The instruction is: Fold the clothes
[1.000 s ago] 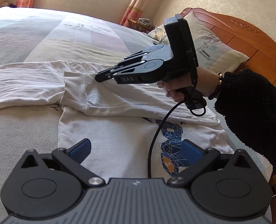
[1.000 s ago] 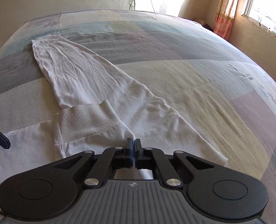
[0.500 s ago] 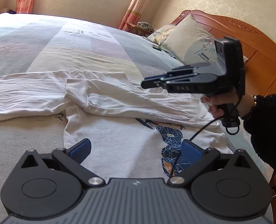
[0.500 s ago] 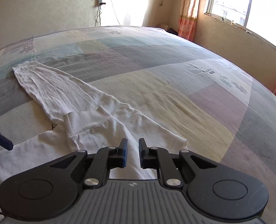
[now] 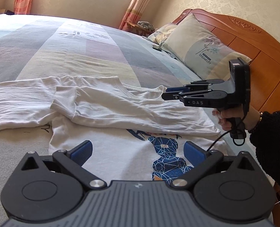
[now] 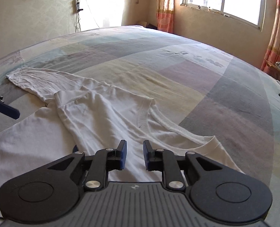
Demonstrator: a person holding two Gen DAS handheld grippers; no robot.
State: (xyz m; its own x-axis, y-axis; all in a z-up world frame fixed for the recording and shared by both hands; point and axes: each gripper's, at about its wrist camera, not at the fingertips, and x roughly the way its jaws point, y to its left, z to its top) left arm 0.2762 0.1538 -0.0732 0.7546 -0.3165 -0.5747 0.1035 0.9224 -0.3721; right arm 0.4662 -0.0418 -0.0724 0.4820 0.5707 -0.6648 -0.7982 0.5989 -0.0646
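Right wrist view: the right gripper [image 6: 134, 155] has let go of the sleeve [image 6: 94, 117], fingers opening and empty, now folded across the white shirt [image 5: 109, 151] on the bed [image 6: 177, 71]; left gripper [image 5: 138, 151] open, empty. Other sleeve likely next.

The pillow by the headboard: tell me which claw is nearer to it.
Right. The right claw hangs over the shirt's neck end, just short of the pillow, jaws opening on nothing. The left claw hovers open over the printed chest, farther off.

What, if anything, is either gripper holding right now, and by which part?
Nothing. The left gripper is wide open above the white long-sleeved shirt; the right gripper has its jaws opening, with no cloth between them.
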